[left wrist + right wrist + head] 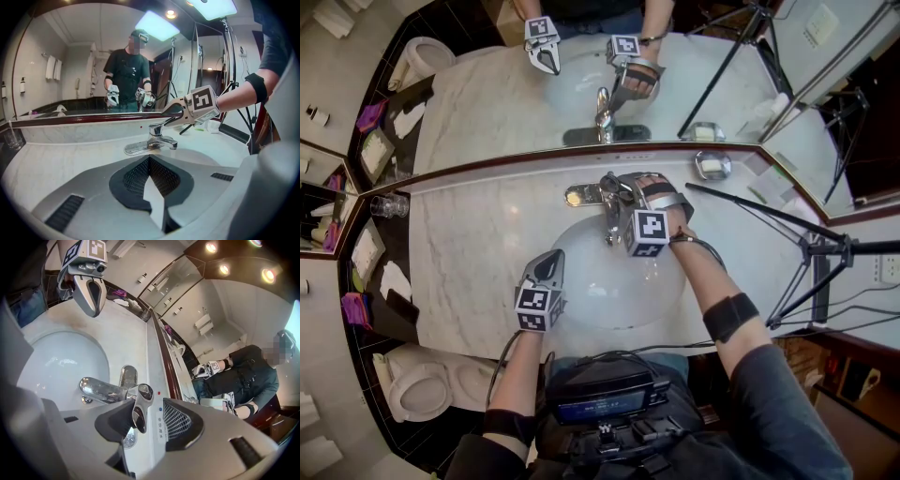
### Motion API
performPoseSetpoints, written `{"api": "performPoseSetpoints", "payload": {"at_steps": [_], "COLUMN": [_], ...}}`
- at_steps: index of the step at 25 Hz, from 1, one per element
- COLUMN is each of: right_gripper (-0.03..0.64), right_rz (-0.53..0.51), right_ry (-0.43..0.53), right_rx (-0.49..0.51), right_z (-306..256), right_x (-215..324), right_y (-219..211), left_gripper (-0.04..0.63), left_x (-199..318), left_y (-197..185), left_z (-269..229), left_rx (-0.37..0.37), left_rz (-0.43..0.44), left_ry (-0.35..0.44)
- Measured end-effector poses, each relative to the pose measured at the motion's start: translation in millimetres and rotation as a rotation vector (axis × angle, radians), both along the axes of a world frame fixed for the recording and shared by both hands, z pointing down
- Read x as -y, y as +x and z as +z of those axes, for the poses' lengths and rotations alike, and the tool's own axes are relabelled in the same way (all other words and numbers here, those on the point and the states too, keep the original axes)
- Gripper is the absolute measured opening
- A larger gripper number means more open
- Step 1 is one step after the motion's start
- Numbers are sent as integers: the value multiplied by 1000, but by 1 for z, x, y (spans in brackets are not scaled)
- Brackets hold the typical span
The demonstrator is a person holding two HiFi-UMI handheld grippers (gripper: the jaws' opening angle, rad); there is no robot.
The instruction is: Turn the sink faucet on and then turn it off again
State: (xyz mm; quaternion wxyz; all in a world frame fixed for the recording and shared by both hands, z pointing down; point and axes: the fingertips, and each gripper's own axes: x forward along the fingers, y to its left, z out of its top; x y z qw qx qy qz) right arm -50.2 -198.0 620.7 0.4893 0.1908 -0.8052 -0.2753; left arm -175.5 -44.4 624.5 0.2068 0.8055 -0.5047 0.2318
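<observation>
- The left gripper (551,261) hung over the near-left rim of the basin (600,281). Its jaws were shut flat on each other with nothing between them, and it pointed toward the far side but sat well apart from the faucet
- The faucet (607,202) stood at the far edge of the basin, on the marble counter (469,244) just in front of the mirror (487,103). Its spout reached toward the near side over the bowl
- Its lever (139,408) rose from the faucet body up and out to the right in the left gripper view. Its long axis lay roughly along the line the right gripper pointed, so it ran almost end-on into those jaws
- The right gripper (143,420) was by far the nearer tool. Its jaws stood wide apart with the lever's end between them
- The lever lay close against the pad at the left of the right gripper view, with a clear gap to the meshed pad on the other side, so it was not clamped
- Judged from that, the coming move depended on nudging the lever up or down rather than pinching it
- Hard to make out: whether that one pad actually touched the lever, how far the lever was raised, and whether water ran. No stream showed under the spout, but in the head view the right gripper hid part of it
</observation>
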Motion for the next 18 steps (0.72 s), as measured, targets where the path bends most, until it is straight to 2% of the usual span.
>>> {"api": "performPoseSetpoints", "payload": {"at_steps": [9,18], "right_gripper": [198,198], "right_rz": [-6,-68], "right_ry": [-55,-112], "right_rx": [6,-50], "right_z": [-3,3], "right_x": [7,8], "right_y": [-6,-9], "left_gripper": [0,0], "left_x": [0,1], "left_y": [-1,-3], "left_z": [1,3], "left_rx": [-5,3], "left_rz": [-5,-4], "left_ry": [-3,4]}}
